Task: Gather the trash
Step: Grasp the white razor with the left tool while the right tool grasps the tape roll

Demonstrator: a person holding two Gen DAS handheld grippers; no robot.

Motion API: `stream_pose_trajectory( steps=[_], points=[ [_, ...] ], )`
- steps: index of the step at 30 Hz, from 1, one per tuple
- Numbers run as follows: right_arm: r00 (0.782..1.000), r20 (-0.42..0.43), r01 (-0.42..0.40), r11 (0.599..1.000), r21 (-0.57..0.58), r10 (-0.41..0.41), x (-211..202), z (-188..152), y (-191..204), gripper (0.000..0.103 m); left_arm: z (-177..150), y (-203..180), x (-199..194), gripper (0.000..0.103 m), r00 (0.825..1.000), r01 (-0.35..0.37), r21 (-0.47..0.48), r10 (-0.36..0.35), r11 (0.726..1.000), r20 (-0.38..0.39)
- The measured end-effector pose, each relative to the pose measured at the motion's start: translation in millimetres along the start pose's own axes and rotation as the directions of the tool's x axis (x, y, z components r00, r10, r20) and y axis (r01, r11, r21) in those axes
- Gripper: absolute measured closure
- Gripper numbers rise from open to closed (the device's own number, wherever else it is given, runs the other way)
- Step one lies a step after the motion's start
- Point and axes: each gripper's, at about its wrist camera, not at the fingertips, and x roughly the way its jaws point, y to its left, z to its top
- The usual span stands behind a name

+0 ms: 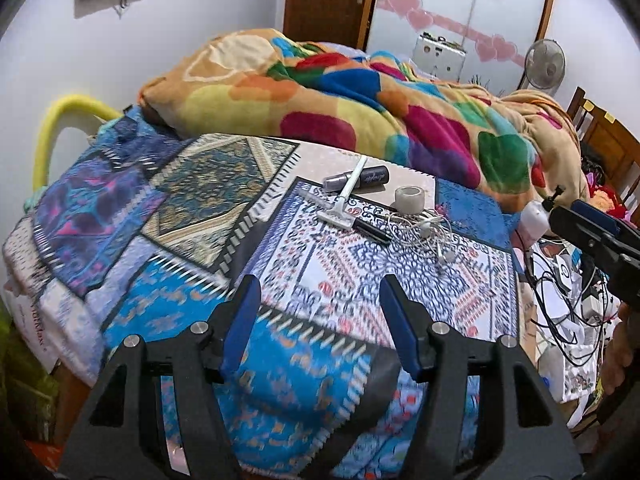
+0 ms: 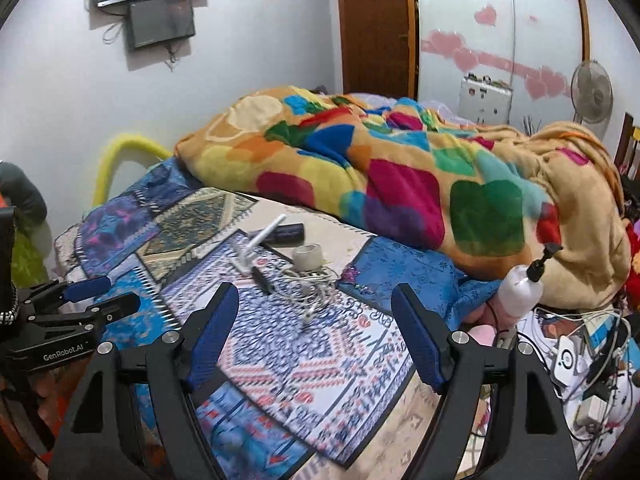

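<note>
A small heap of items lies on the patterned bedspread (image 1: 192, 208): a white razor (image 1: 348, 196), a dark tube (image 1: 356, 178), a tape roll (image 1: 409, 199), a black pen (image 1: 370, 229) and tangled white earphones (image 1: 424, 232). My left gripper (image 1: 320, 284) hovers open over the spread, short of the heap, with nothing between its blue pads. The right wrist view shows the same razor (image 2: 260, 244), tape roll (image 2: 308, 256) and earphones (image 2: 316, 288) just beyond my right gripper (image 2: 316, 292), which is open and empty. The left gripper (image 2: 120, 292) shows at its left edge.
A bunched multicoloured blanket (image 1: 360, 108) fills the bed behind the heap. Right of the bed stand a white spray bottle (image 2: 522, 290) and a clutter of cables and chargers (image 2: 580, 356). A yellow foam tube (image 1: 56, 128) arches at the left bed edge. A fan (image 2: 592, 92) stands by the wardrobe.
</note>
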Motion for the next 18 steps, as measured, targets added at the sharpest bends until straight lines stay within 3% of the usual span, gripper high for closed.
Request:
stream_pose_trajectory(
  steps=[9,15,18],
  points=[
    [0.99,-0.106,-0.092,0.996,-0.004,0.091,85,16,-4,0.027,24,2,73,0.042,0.999,0.028,0.005,-0.028,1.0,-0.046],
    [0.979,-0.177,-0.107,0.994,-0.026,0.101,134,17,-1,0.027,34,6,111,0.042,0.997,0.031,0.007,-0.031,0.999,-0.07],
    [0.971,-0.213,-0.112,0.994,-0.015,0.106,152,14,-1,0.033,41,4,123,0.042,0.997,0.044,0.01,-0.043,0.999,-0.065]
  ],
)
